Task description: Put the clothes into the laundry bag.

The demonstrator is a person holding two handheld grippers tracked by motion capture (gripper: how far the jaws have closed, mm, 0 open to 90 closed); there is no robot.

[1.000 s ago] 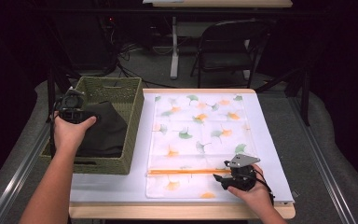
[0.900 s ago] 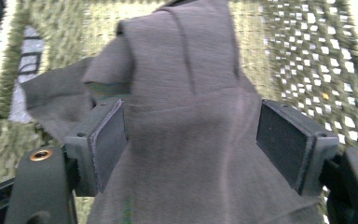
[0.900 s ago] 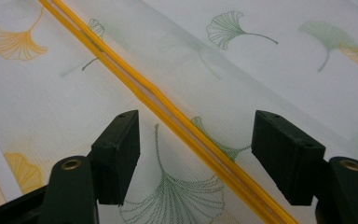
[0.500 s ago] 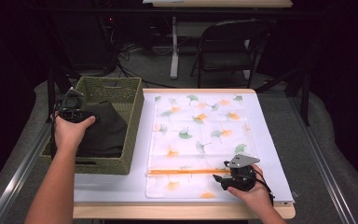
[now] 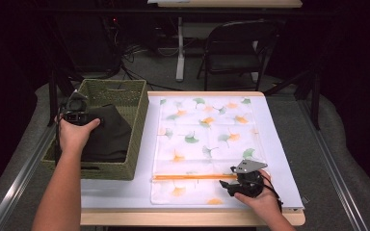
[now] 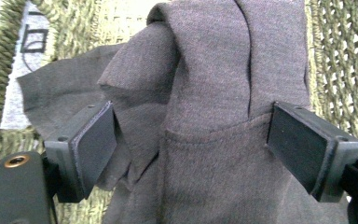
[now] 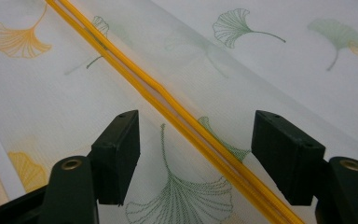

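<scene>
A dark grey garment (image 5: 108,137) lies bunched in a green woven basket (image 5: 137,130) left of the table. My left gripper (image 5: 77,115) points down into the basket at its left side. In the left gripper view its jaws (image 6: 191,135) stand wide on either side of a raised fold of the garment (image 6: 214,70); they have just been opening, with the cloth between them. A white mesh bag (image 5: 207,134) printed with ginkgo leaves lies flat on the table. My right gripper (image 5: 229,185) is open, its jaws (image 7: 196,135) straddling the bag's orange zipper (image 7: 168,100) without gripping it.
A white mat (image 5: 279,144) covers the wooden table (image 5: 192,219). The basket's wall (image 6: 340,56) rises close beside the garment. A black folding chair (image 5: 236,53) and cables stand beyond the far edge. Metal rails run along both sides.
My left hand has sunk slightly into the basket over the garment. The right hand and the bag have stayed put.
</scene>
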